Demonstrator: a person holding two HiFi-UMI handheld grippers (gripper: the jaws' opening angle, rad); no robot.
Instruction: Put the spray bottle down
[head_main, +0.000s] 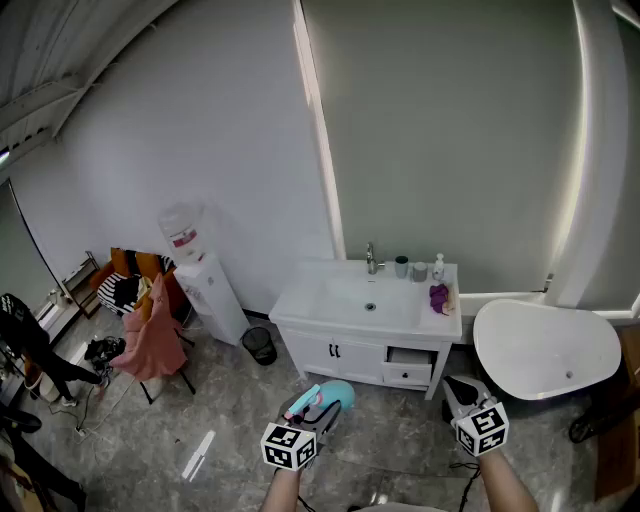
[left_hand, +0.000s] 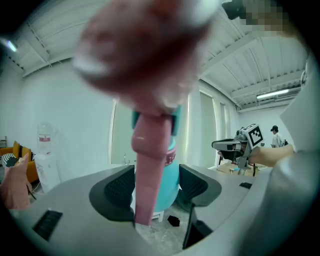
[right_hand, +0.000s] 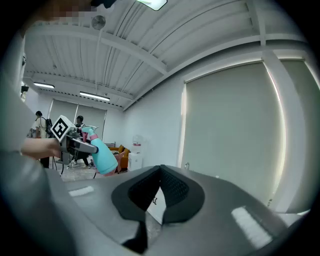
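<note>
Left gripper (head_main: 314, 407) before the sink cabinet (head_main: 330, 352), jaws wide, pinching teal spray bottle (head_main: 338, 391), right gripper (head_main: 459, 388) jaws pressed together, empty

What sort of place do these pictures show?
Probably a bathroom display in a larger room: a white washbasin cabinet, a bathtub beside it, and a water dispenser nearby.

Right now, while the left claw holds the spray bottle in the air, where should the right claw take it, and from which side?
I would take the teal lower body of the spray bottle, coming from the right. That rounded part sticks out free past the left claw, which grips it higher, near the pink trigger. The right claw is shut, so open it first.
</note>
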